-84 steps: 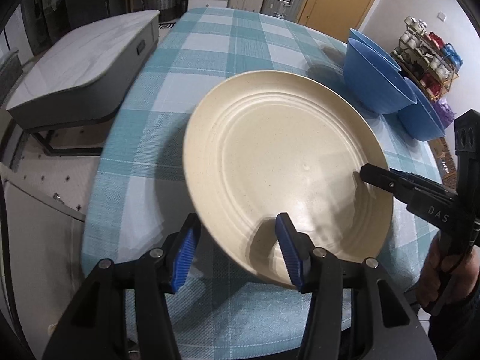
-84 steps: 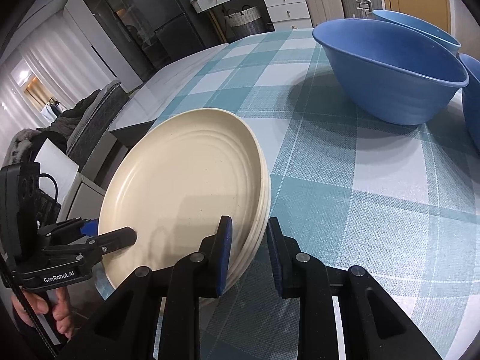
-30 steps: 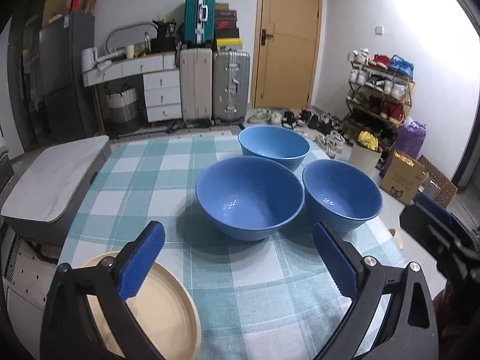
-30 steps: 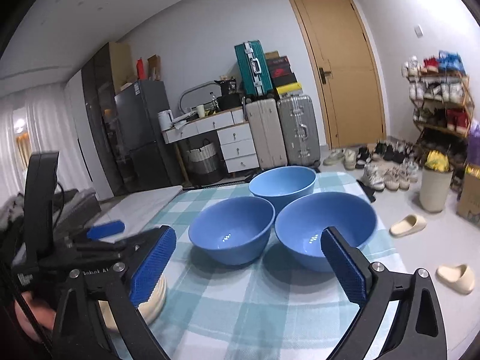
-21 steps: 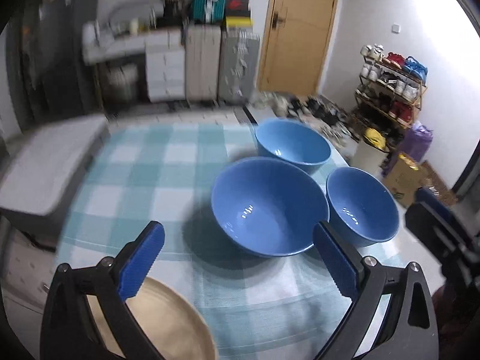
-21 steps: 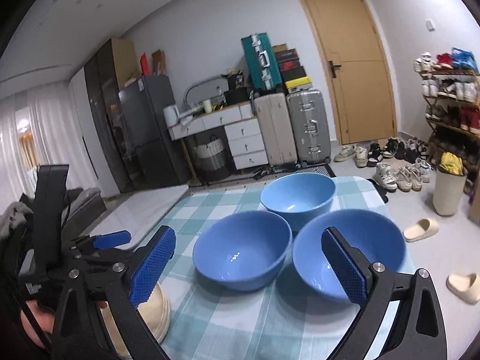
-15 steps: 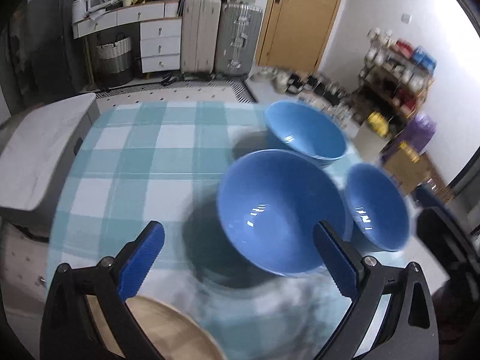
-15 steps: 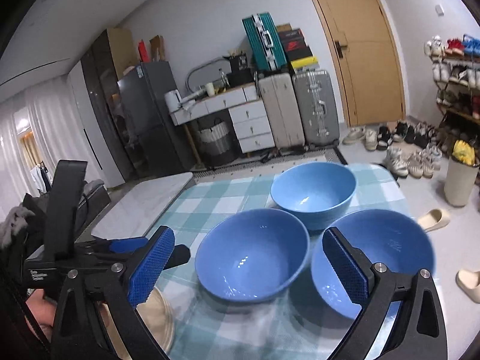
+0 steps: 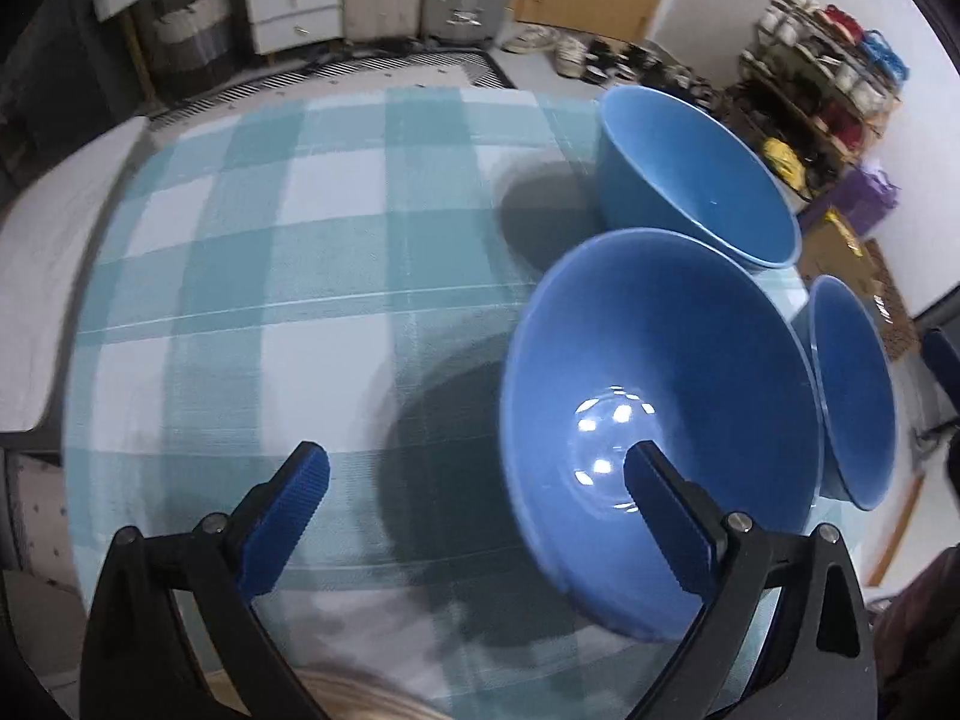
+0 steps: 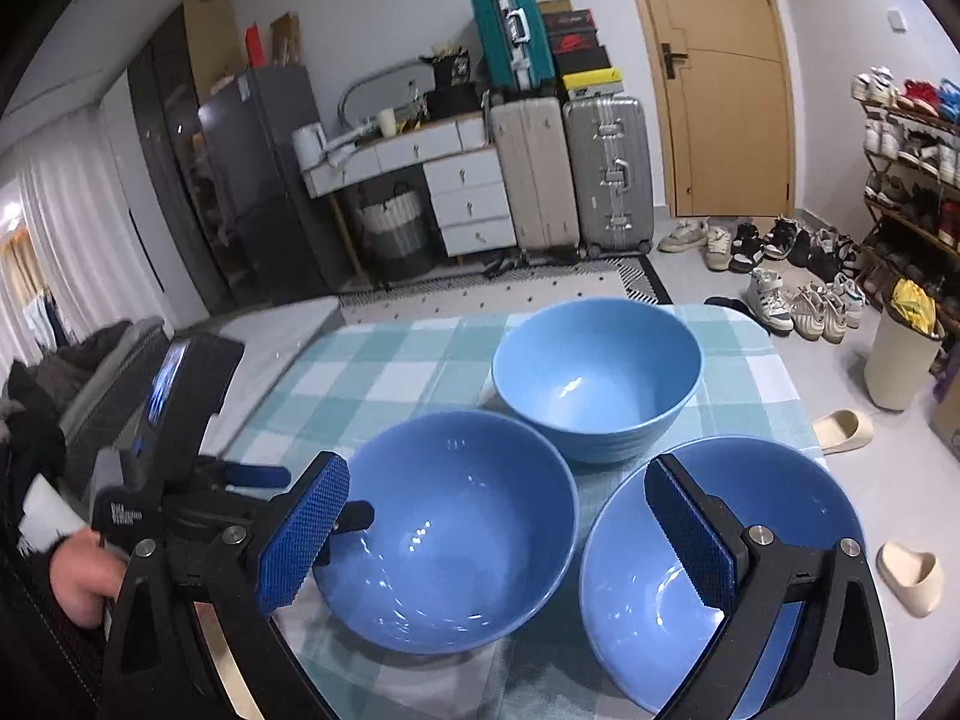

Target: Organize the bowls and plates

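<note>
Tablecloth (image 9: 312, 276) in teal-and-white woven check covers the whole table, so the surface beneath is hidden; its near part is smeared by motion in the left wrist view. Three smooth, glossy blue bowls stand on it close together. The near-left bowl (image 10: 447, 531) sits between the two claws' views, round and deep, with ceiling lights glinting in its bottom. The near-right bowl (image 10: 774, 546) is partly hidden behind the right claw's finger and, in the left wrist view, squeezed to a sliver at the frame's side. The far bowl (image 10: 597, 375) stands behind the other two, just beside them; whether their rims touch cannot be told.

A cream plate (image 9: 354, 702) shows only as a blurred strip at the bottom edge of the left wrist view, cut off by the frame.

The left claw (image 9: 474, 480) is spread wide and holds nothing; its right finger lies in front of the near-left bowl's interior, its left finger over bare cloth. The right claw (image 10: 504, 531) is likewise spread wide and empty, with ribbed blue pads on black arms, one finger before each near bowl. A hand (image 10: 81, 576) grips the left tool's handle at the left side; white lettering on that handle is too blurred to read.
</note>
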`<state>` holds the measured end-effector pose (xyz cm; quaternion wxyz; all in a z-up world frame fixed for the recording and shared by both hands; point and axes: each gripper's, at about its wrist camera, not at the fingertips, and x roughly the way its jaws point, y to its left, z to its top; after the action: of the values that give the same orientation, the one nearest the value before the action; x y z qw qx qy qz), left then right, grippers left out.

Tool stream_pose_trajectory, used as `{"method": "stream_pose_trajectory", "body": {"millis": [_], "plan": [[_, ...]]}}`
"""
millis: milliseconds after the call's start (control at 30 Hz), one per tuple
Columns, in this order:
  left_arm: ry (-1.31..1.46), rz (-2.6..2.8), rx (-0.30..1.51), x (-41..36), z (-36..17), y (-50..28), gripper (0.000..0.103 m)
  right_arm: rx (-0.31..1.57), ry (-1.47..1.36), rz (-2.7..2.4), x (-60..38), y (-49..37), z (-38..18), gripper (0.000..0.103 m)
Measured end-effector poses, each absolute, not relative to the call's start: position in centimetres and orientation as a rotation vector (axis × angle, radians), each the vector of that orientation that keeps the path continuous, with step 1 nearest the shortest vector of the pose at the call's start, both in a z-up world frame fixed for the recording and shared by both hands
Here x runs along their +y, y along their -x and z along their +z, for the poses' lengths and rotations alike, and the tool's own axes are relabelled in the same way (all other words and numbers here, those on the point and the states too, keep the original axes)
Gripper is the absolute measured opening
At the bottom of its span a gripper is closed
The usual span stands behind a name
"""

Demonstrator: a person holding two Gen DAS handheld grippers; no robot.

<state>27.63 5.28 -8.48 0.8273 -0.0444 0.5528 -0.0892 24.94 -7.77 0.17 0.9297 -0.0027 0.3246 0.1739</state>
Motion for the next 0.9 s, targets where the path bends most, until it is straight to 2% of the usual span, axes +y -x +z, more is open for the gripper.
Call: {"method": "stream_pose_trajectory", "body": {"millis": [133, 233, 300, 367, 400, 533, 900], "plan": [[0.061, -0.18, 1.204, 4.9, -9.8, -28.2, 0.097, 0.655, 0.029, 0.379, -7.1, -24.9, -0.4, 0.101], [0.067, -0.222, 1.207, 4.9, -10.1, -28.2, 0.078, 0.663, 0.039, 0.379, -6.9, -25.1, -0.7, 0.101], [0.057, -0.21, 1.197, 5.0, -10.0, -28.1, 0.07, 0.672, 0.033, 0.378, -6.9, -25.2, -1.0, 0.101], [0.047, -0.207, 1.193, 5.2, -10.0, -28.1, 0.052, 0.683, 0.02, 0.373, -7.1, -25.4, -1.3, 0.101], [0.046, -0.209, 1.192, 5.4, -10.0, -28.1, 0.05, 0.688, 0.015, 0.373, -7.2, -25.5, -1.4, 0.101], [0.028, -0.251, 1.204, 5.6, -10.2, -28.0, 0.031, 0.712, 0.025, 0.36, -6.9, -25.8, -2.0, 0.101], [-0.015, -0.249, 1.227, 7.2, -9.9, -27.2, 0.03, 0.775, 0.016, 0.41, -5.8, -26.9, -3.0, 0.101]]}}
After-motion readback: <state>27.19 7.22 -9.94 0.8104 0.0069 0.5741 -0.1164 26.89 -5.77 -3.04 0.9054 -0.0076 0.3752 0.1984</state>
